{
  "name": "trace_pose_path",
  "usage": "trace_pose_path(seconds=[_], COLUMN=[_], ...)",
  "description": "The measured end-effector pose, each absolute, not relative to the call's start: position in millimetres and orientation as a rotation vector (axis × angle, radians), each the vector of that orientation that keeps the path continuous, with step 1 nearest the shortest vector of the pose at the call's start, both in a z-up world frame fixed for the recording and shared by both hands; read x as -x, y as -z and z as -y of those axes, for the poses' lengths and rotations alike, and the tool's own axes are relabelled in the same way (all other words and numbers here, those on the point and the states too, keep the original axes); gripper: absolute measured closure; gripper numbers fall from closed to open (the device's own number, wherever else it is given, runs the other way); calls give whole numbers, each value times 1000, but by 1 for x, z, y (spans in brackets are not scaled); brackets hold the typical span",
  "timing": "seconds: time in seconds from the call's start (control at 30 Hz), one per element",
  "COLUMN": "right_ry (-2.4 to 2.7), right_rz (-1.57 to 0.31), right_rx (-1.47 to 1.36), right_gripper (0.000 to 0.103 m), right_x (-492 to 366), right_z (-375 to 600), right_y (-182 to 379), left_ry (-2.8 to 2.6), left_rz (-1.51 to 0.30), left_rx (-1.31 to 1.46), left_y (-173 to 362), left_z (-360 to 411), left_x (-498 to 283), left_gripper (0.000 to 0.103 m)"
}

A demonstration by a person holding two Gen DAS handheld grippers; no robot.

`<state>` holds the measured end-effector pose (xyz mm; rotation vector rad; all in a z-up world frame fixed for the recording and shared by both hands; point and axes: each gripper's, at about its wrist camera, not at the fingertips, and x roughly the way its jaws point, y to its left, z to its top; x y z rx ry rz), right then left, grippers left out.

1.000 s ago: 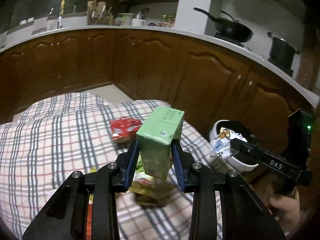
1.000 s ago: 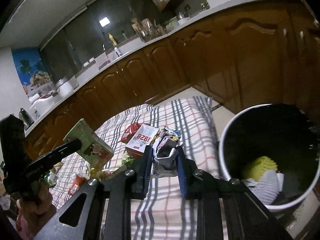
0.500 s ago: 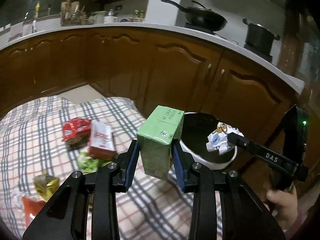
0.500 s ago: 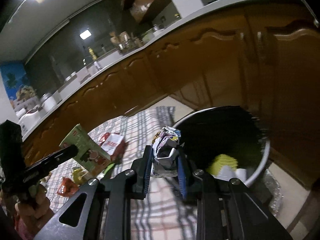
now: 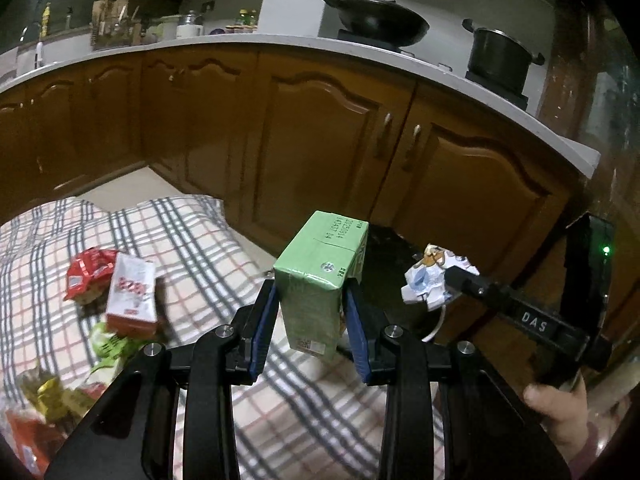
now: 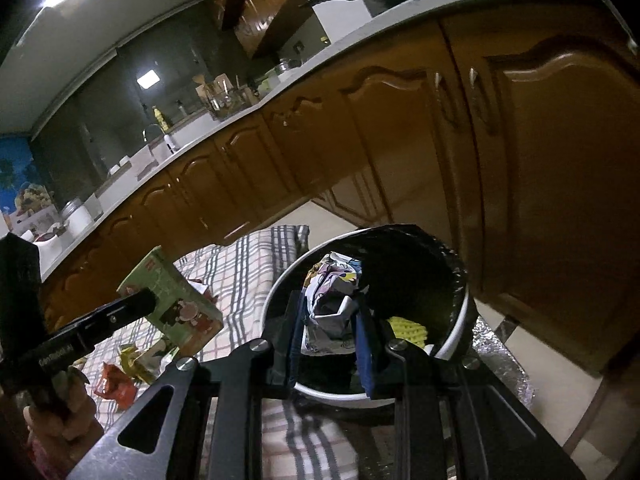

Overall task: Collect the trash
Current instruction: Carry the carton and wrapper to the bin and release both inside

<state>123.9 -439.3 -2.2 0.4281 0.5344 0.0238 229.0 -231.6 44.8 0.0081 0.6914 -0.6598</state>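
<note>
Clamping a green carton [image 5: 320,280], the left gripper [image 5: 310,320] hangs beside the bin [image 6: 280,292]; the right gripper [image 6: 330,332] grips crumpled paper [image 6: 332,300] above the bin's opening.

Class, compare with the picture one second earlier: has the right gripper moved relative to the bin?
Yes. The right gripper, shut on crumpled paper, has swung from over the checked cloth to over the bin.

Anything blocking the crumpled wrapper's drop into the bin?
Nothing visible. The right gripper holds the crumpled wrapper right over the bin's open mouth; only some yellow trash lies inside. The green carton is off to the side.
</note>
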Motion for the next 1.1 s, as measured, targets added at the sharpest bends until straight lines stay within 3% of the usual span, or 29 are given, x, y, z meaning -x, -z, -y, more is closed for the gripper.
trace_pose_path(seconds=[0.77, 0.97, 1.03, 1.1], right_ry=[38, 28, 17, 16], right_rz=[-734, -743, -740, -730], right_rx=[-331, -360, -385, -399], right_gripper=[78, 69, 62, 56], right_x=[-172, -175, -176, -174], right_z=[464, 468, 469, 470], right_y=[28, 31, 32, 32], left_ry=[726, 716, 716, 720], left_rz=[-809, -853, -869, -870], left_rx=[-89, -88, -78, -64], left_y=[-16, -5, -3, -3], left_z=[314, 319, 318, 314], left_x=[-273, -281, -283, -282], left_gripper=[71, 70, 66, 51])
